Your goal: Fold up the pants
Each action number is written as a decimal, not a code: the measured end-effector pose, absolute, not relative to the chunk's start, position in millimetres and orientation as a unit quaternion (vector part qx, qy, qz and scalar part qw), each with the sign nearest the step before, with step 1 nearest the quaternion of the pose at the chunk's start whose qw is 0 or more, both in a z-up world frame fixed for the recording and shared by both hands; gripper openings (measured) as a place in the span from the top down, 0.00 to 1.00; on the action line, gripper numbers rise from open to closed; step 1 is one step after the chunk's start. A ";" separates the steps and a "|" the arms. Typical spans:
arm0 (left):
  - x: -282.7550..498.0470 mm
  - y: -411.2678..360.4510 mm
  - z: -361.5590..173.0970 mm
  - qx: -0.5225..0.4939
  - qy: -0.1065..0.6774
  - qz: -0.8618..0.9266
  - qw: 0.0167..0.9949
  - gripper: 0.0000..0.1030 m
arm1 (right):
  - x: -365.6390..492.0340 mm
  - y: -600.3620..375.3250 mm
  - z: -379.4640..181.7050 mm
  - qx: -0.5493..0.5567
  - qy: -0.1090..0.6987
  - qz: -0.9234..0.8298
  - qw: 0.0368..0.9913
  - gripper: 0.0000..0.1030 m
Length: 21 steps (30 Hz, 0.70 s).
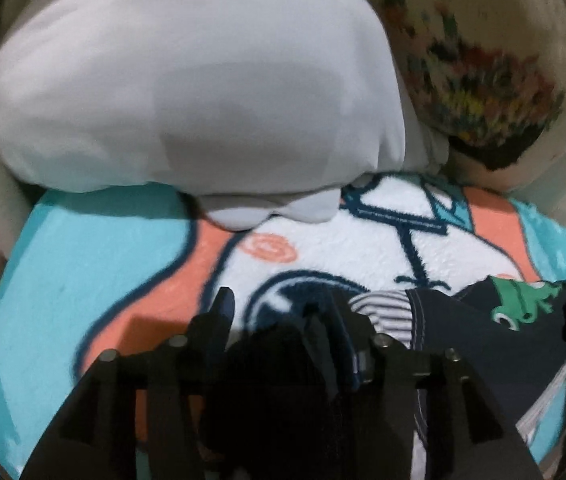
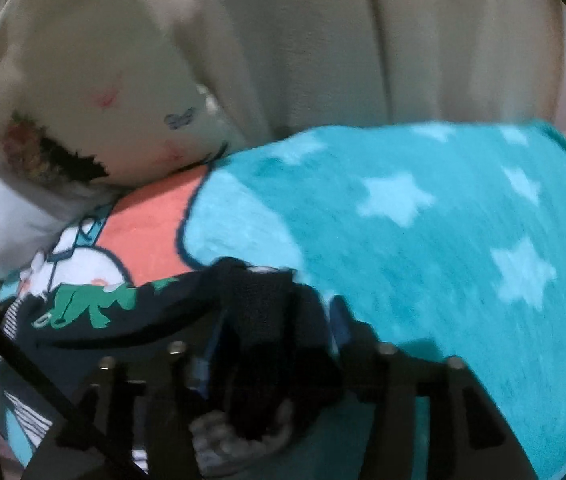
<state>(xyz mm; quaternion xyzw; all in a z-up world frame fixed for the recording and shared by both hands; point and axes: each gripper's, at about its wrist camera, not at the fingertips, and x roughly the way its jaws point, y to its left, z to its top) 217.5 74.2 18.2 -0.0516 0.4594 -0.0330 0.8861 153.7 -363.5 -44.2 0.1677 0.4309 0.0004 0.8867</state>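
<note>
The pants [image 1: 483, 344] are small, navy, with a green frog print and a striped lining. They hang between my two grippers above a teal, orange and white blanket [image 1: 83, 280]. My left gripper [image 1: 279, 316] is shut on dark fabric at one end of the pants. In the right wrist view the pants [image 2: 95, 312] stretch to the left, and my right gripper [image 2: 267, 288] is shut on their other end. The pinch points are mostly hidden by dark cloth.
A white pillow [image 1: 187, 92] lies at the head of the bed, with a cream floral pillow [image 1: 483, 92] beside it, also in the right wrist view [image 2: 95, 92]. The star-patterned part of the blanket [image 2: 443, 248] spreads to the right. A cream wall or headboard [image 2: 363, 40] stands behind.
</note>
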 end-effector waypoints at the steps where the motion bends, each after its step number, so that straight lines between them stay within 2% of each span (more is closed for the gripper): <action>1: 210.2 79.3 24.8 -0.054 0.453 -0.030 0.889 0.53 | 149.2 -368.1 -41.4 0.178 0.425 0.001 0.887 0.41; 7: 159.0 99.9 59.7 -0.064 0.418 -0.007 0.906 0.52 | 103.5 -353.4 10.4 0.161 0.357 -0.006 0.920 0.41; 11: 115.4 93.0 75.6 -0.059 0.391 -0.010 0.919 0.50 | 95.4 -322.7 8.6 0.188 0.365 0.086 0.908 0.41; 15: 67.8 90.1 90.7 -0.035 0.361 -0.011 0.932 0.30 | 102.4 -311.1 -18.6 0.194 0.400 0.066 0.893 0.41; 17: 48.6 92.7 96.6 -0.026 0.350 -0.007 0.936 0.30 | 95.9 -313.3 -24.0 0.203 0.407 0.045 0.889 0.42; 21: 26.2 100.5 97.8 -0.016 0.342 0.002 0.940 0.28 | 61.8 -309.8 -10.3 0.207 0.372 0.040 0.904 0.41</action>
